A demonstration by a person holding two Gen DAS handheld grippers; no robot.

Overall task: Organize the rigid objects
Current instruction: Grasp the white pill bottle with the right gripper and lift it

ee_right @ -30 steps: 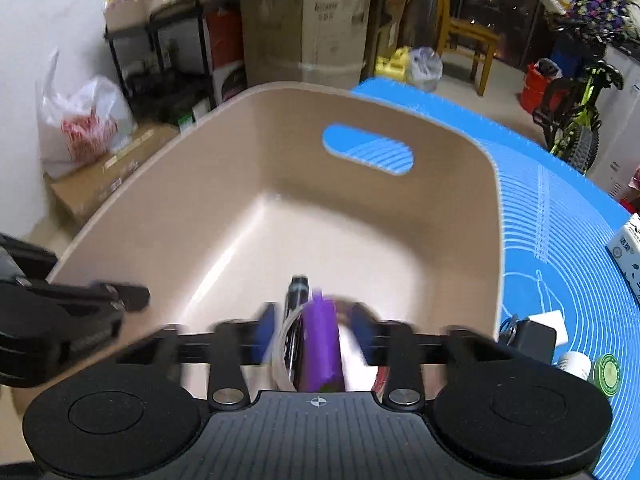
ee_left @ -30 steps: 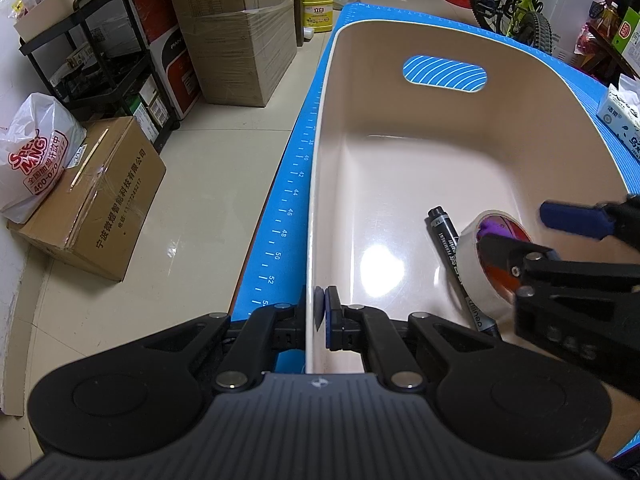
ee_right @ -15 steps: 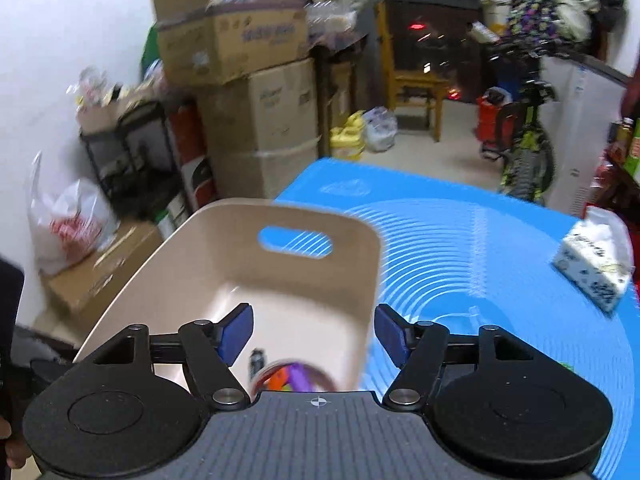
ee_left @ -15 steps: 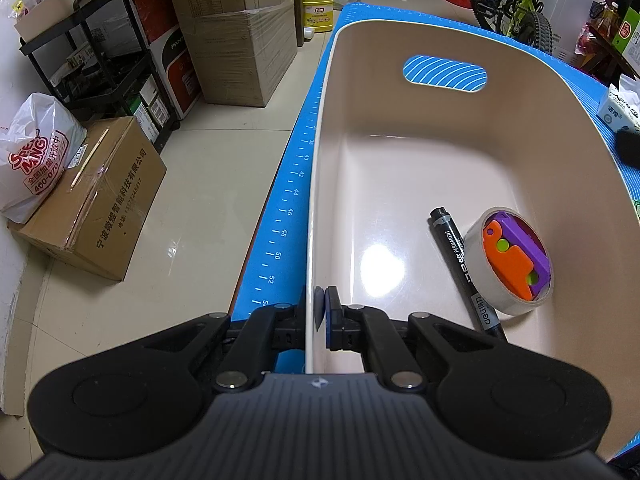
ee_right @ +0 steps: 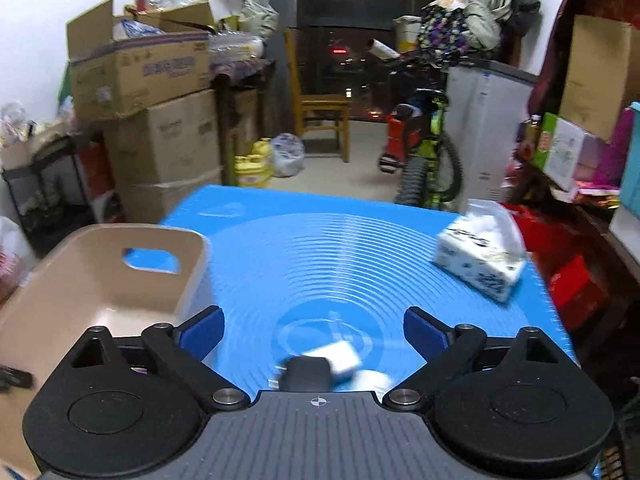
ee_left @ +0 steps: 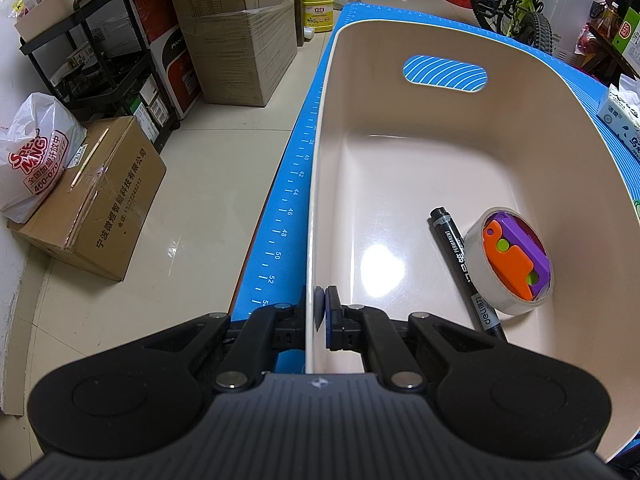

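With the orange-and-purple toy (ee_left: 514, 258) now dropped inside the tape roll (ee_left: 516, 260) in the beige bin (ee_left: 400, 152), the right tongs (ee_right: 314, 330) have swung away wide open and empty toward the table's remaining items, while the left tongs (ee_left: 323, 312) stay clamped on the bin's rim.

Marker (ee_left: 464, 268) left of tape roll (ee_left: 516, 260), both in bin (ee_left: 400, 168).

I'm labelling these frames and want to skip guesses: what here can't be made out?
- Small items on the blue mat, right wrist view: motion-blurred and partly behind the right gripper.
- Marker tip, left wrist view: hidden by the left gripper.
- Toy in the tape roll: lower part hidden by the roll.
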